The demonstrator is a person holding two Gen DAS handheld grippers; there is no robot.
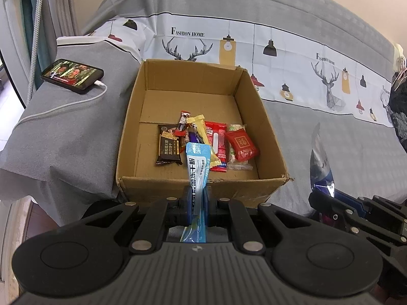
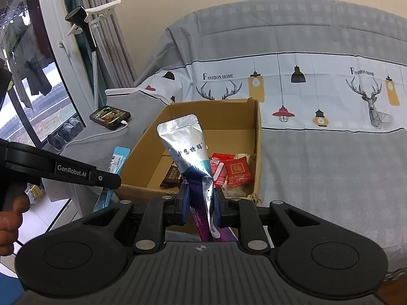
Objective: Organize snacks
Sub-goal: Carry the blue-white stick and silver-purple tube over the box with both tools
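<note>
An open cardboard box [image 1: 257, 119] [image 2: 258, 137] sits on a grey bed cover, with several snack packets [image 1: 203, 142] [image 2: 229, 170] lying on its floor. My left gripper [image 1: 198, 198] is shut on a light blue stick sachet [image 1: 197, 167], which stands up over the box's near wall. That sachet [image 2: 118, 161] also shows at the left of the right wrist view, under the left gripper's arm. My right gripper [image 2: 202, 203] is shut on a silver and purple pouch [image 2: 185, 147], held upright just before the box's near edge. The same pouch [image 1: 319, 162] appears at the right of the left wrist view.
A phone [image 1: 72, 75] [image 2: 110, 117] with a lit screen and a white charging cable [image 1: 58, 108] lies on a grey cushion left of the box. The printed bedsheet [image 1: 305, 76] stretches behind and right. A window [image 2: 30, 76] and curtains stand far left. A hand [image 2: 10, 218] grips the left tool.
</note>
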